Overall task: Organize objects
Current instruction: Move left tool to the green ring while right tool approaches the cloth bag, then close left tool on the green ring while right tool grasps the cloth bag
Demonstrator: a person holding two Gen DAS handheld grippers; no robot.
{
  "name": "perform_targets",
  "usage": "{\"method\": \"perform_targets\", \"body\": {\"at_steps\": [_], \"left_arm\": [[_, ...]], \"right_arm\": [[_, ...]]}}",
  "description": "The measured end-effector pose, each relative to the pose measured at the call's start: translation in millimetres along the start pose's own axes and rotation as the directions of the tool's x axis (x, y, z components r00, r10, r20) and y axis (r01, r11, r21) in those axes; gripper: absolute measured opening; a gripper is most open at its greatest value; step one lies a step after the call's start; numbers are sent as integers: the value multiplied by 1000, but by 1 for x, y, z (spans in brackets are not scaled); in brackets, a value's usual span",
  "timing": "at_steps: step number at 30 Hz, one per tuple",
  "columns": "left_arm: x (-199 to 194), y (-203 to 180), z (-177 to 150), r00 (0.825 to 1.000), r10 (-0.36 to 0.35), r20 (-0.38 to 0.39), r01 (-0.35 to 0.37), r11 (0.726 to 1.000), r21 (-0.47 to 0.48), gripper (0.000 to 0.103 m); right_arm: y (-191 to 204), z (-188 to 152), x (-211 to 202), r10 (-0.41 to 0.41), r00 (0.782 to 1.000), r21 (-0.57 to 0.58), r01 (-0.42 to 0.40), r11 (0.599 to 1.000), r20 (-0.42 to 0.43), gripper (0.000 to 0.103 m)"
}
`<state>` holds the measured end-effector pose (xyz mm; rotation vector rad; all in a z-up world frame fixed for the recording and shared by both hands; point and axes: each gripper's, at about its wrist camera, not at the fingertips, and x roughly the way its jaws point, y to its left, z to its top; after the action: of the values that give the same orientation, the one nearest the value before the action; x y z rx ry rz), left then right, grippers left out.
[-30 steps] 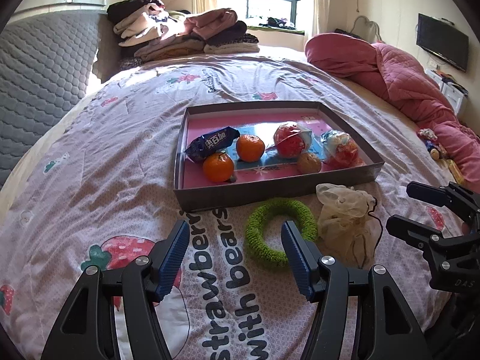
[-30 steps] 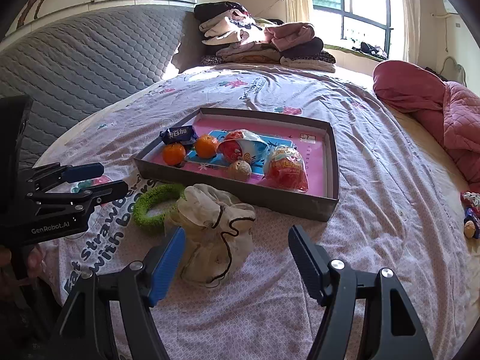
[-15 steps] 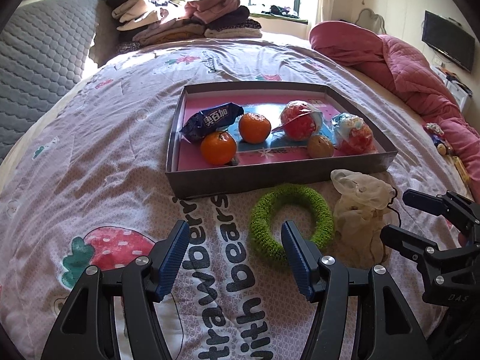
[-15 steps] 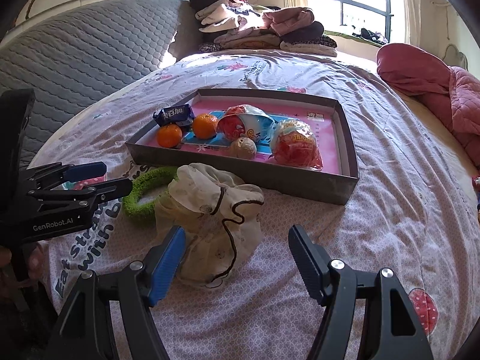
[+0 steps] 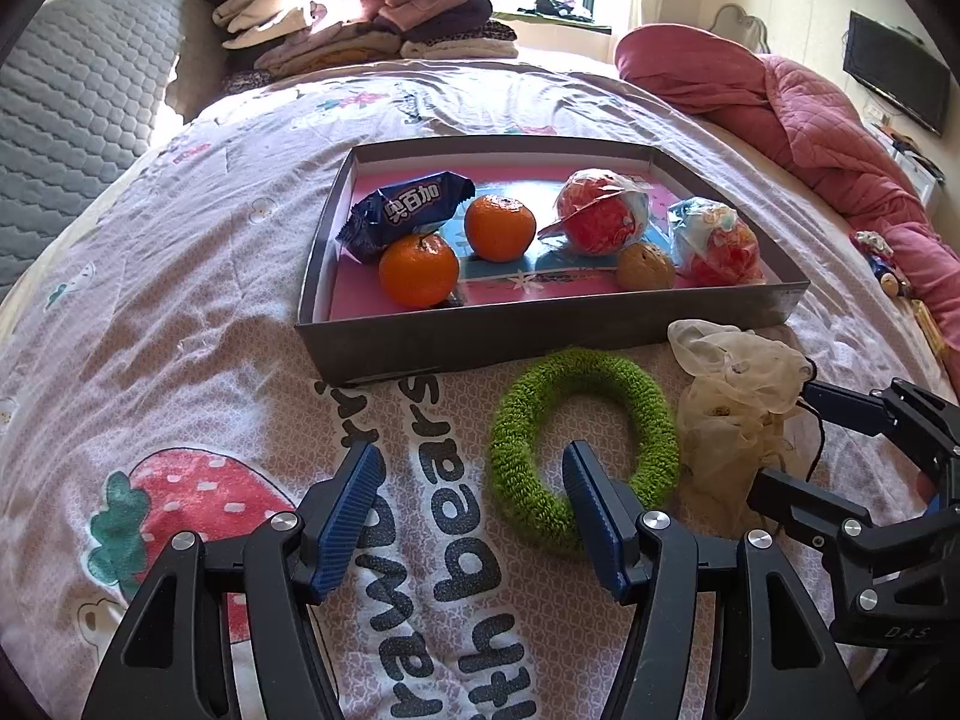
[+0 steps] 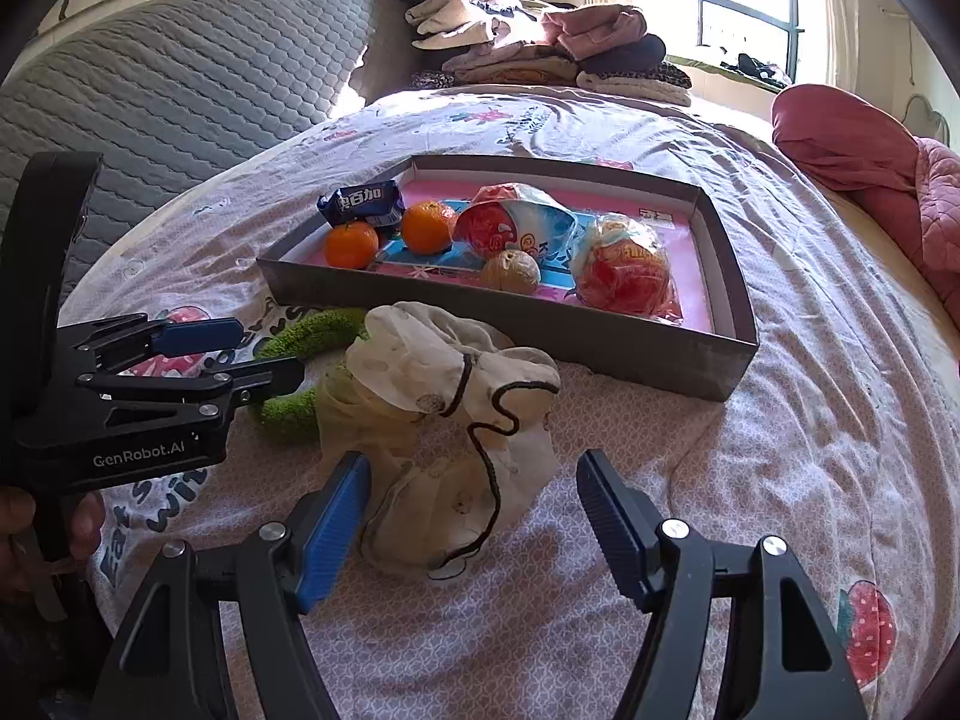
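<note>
Left wrist view: the left claw [image 5: 468, 507] gapes wide and empty over the bedspread [image 5: 180, 324], lined up on the green knitted ring [image 5: 585, 450] lying just outside the grey tray [image 5: 540, 333] of mandarins and snacks.

Right wrist view: the right claw [image 6: 471, 519], equally wide and empty, hangs over the gauzy drawstring pouch [image 6: 450, 420] beside the tray, likely its pick.

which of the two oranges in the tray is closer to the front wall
The orange beside the blue snack packet's near end. It sits nearer the tray's front wall; the other orange lies further back, towards the middle.
</note>
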<state>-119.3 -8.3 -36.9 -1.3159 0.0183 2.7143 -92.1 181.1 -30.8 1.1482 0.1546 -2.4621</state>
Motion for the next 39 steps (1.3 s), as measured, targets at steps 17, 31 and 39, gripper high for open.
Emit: {"method": "perform_targets", "body": {"at_steps": [17,31,39], "left_arm": [[14,-7,4,996,-86,1,85,996,35,23],[10,-7,5,993,-118,26,118,993,17,13],[3,-6,4,992,-116,50,115,993,10,13]], "right_arm": [[-2,0,12,69,998,24,-69,997,-1,43],[-9,-2,6,126,992,51,-127,991,21,16],[-13,1,-4,110,991,53,-114,992,73,15]]}}
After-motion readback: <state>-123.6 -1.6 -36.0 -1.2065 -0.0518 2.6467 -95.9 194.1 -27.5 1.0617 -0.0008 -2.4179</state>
